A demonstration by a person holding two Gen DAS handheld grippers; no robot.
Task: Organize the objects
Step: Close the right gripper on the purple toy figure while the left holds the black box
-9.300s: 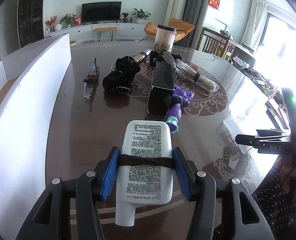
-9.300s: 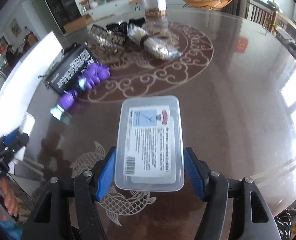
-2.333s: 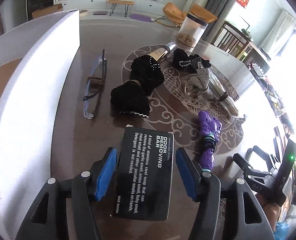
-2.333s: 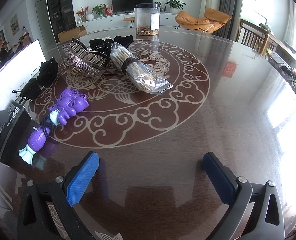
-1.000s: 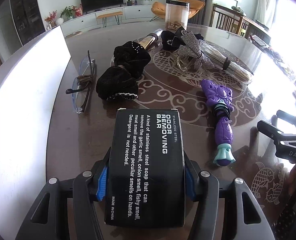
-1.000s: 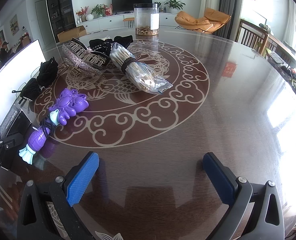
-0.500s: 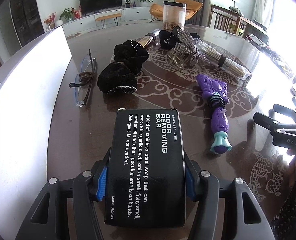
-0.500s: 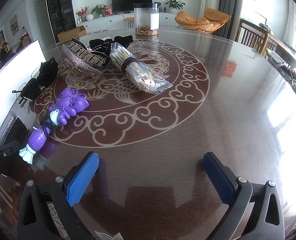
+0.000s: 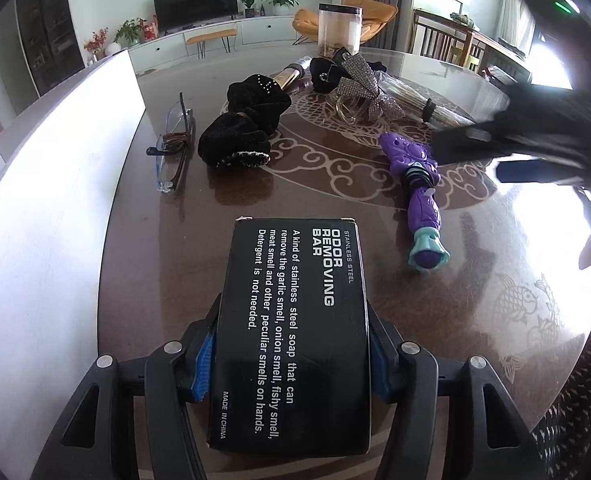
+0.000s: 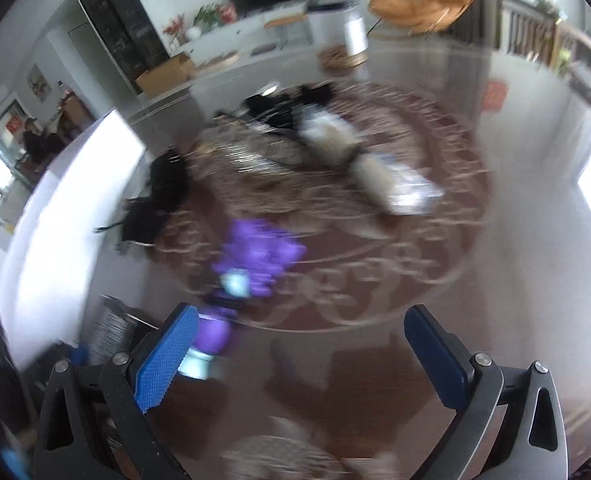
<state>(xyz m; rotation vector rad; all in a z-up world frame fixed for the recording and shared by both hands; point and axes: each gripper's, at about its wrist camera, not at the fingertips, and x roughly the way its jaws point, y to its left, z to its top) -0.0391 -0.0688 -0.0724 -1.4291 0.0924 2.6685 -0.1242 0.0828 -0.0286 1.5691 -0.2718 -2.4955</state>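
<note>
Box (image 9: 293, 328), black, printed "ODOR REMOVING BAR", clamped lengthwise between the blue pads of the left gripper (image 9: 291, 360), above the dark table (image 9: 495, 292) beside the white board (image 9: 35, 208). Beyond it: glasses (image 9: 173, 148), black scrunchies (image 9: 243, 128), a silver bow clip (image 9: 361, 84), a clear jar (image 9: 339, 28) at the far edge. To the right, purple toy (image 9: 417, 190) lying flat on the table's scroll pattern. Right gripper (image 10: 301, 356) spread wide with nothing between the pads, blurred, just beside that purple toy (image 10: 251, 260).
</note>
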